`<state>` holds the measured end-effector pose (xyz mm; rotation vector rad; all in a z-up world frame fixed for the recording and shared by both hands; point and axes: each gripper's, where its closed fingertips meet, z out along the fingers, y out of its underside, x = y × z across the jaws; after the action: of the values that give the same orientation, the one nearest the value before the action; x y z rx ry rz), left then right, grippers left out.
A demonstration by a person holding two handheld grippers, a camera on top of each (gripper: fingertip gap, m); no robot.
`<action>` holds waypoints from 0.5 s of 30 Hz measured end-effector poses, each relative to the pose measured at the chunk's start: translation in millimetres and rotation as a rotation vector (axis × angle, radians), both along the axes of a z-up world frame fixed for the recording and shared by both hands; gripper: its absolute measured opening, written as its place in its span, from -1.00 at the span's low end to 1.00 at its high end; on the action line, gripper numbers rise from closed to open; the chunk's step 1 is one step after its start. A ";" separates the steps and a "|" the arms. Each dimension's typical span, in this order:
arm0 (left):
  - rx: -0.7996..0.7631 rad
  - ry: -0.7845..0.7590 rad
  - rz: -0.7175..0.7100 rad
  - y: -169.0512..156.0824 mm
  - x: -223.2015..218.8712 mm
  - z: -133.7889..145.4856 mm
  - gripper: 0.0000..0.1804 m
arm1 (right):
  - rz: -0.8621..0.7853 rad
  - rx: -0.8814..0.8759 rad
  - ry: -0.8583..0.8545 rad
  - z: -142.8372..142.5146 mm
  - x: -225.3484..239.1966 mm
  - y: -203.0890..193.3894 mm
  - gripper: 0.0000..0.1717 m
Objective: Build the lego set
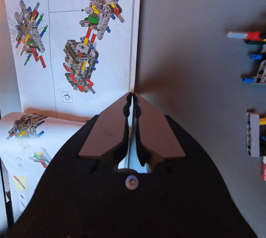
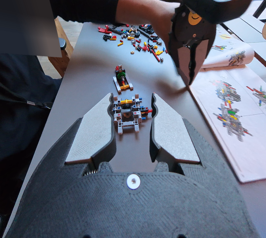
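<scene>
A grey table (image 2: 89, 61) bears an open booklet (image 2: 224, 123), loose parts (image 2: 138, 39) and two brick builds. The left gripper (image 1: 132, 94), jaws pressed together, pinches the booklet's page edge (image 1: 130, 137). The right gripper (image 2: 131, 101), spread, straddles the near build (image 2: 128, 113); its left pad seems to touch it, and the build's red axle tip reaches the right pad.

Grey table (image 2: 89, 61); white booklet (image 1: 92, 58), multicoloured diagrams; grey-yellow-black brick assembly (image 2: 127, 113); green gear (image 2: 121, 75); red-yellow-black loose bricks (image 2: 136, 39).
</scene>
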<state>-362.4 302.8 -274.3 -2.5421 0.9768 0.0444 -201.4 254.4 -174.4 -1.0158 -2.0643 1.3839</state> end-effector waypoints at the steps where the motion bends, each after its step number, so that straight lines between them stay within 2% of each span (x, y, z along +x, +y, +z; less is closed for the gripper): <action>1: -0.011 0.000 -0.008 -5.6 0.0 0.0 -1.00 | -0.007 0.003 0.002 0.1 -0.2 1.2 -0.44; 6: -0.078 -0.063 -0.056 -47.7 13.1 0.6 -1.00 | -0.029 -0.001 0.005 0.5 0.4 6.3 -0.48; 10: -0.022 -0.099 -0.021 -60.6 18.2 5.7 -1.00 | -0.058 -0.026 0.012 0.8 -3.0 11.2 -0.48; 12: 0.035 -0.188 0.029 -64.5 22.4 25.2 -0.96 | -0.081 -0.034 0.033 2.5 -5.7 14.7 -0.48; 15: 0.225 -0.443 0.091 -75.2 38.6 80.6 -0.85 | -0.133 -0.016 0.074 3.2 -9.9 23.9 -0.48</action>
<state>-323.9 227.6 -193.7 -2.2493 0.6417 -0.3480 -211.3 278.3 -171.2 -1.0714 -1.8999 1.3518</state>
